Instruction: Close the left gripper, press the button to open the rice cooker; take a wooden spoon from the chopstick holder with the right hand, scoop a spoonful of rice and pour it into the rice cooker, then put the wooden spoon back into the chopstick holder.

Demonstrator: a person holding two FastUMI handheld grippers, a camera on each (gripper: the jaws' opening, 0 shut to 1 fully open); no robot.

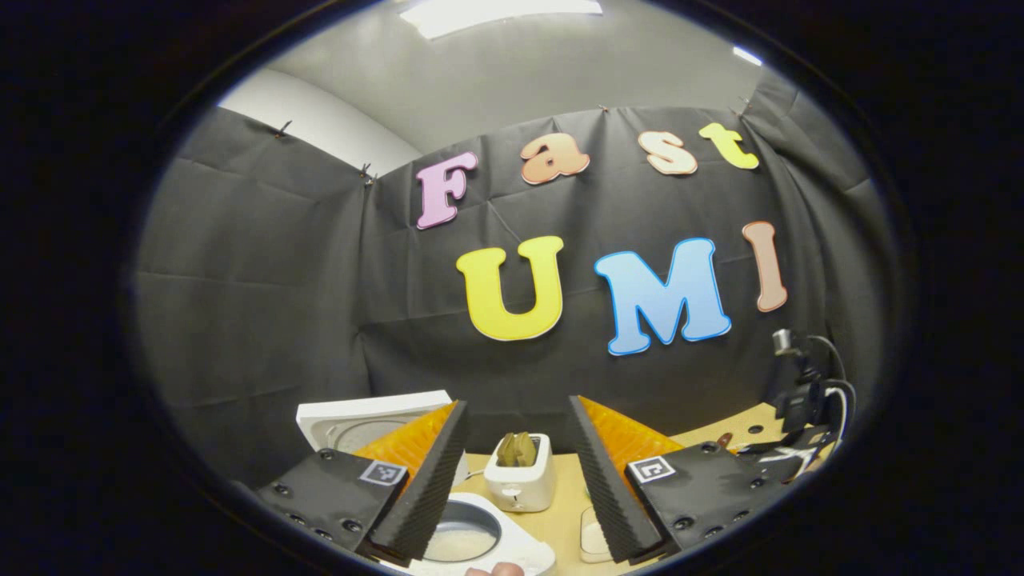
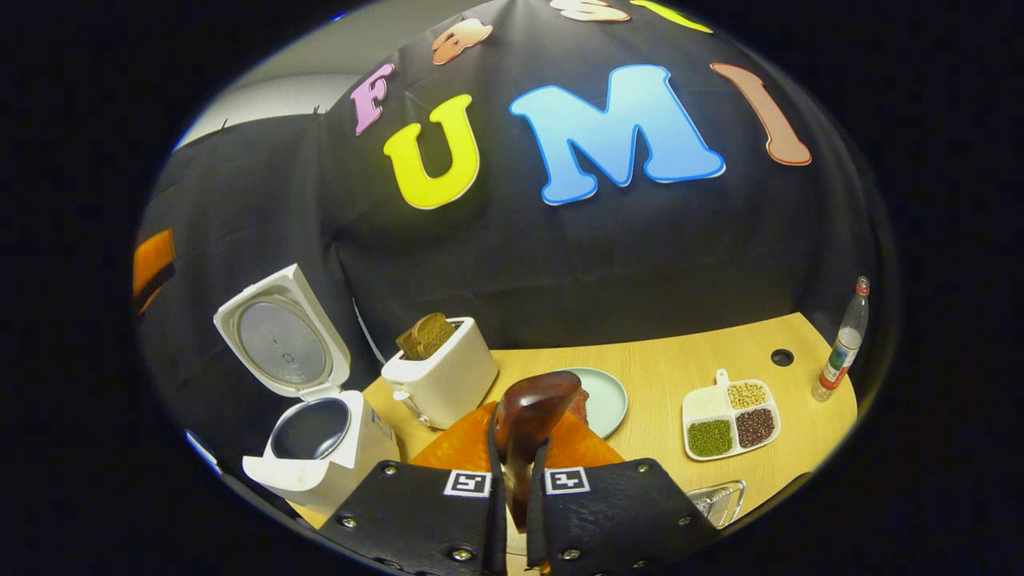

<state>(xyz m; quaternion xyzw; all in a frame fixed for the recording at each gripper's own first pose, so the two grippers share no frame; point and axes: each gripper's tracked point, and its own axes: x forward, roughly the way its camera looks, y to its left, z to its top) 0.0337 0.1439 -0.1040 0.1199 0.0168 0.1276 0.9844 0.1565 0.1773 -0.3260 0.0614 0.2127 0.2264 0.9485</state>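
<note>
The white rice cooker (image 2: 320, 456) stands open at the table's left, its lid (image 2: 280, 340) tipped up and back and the pot (image 2: 310, 428) uncovered. My right gripper (image 2: 520, 448) is shut on the dark wooden spoon (image 2: 534, 412), whose bowl sticks up between the fingers; what it carries is hidden. In the left gripper view, my left gripper (image 1: 518, 404) stands open with its fingers wide apart above the cooker pot (image 1: 462, 532), beside the raised lid (image 1: 364, 420). A divided white dish (image 2: 728, 420) with rice and beans lies to the right.
A white toaster (image 2: 440, 372) with bread stands behind the cooker, also seen between the left gripper's fingers as the toaster (image 1: 520, 472). A pale green plate (image 2: 606, 400), a bottle (image 2: 844, 340) and a wire holder (image 2: 716, 500) are on the wooden table (image 2: 680, 360).
</note>
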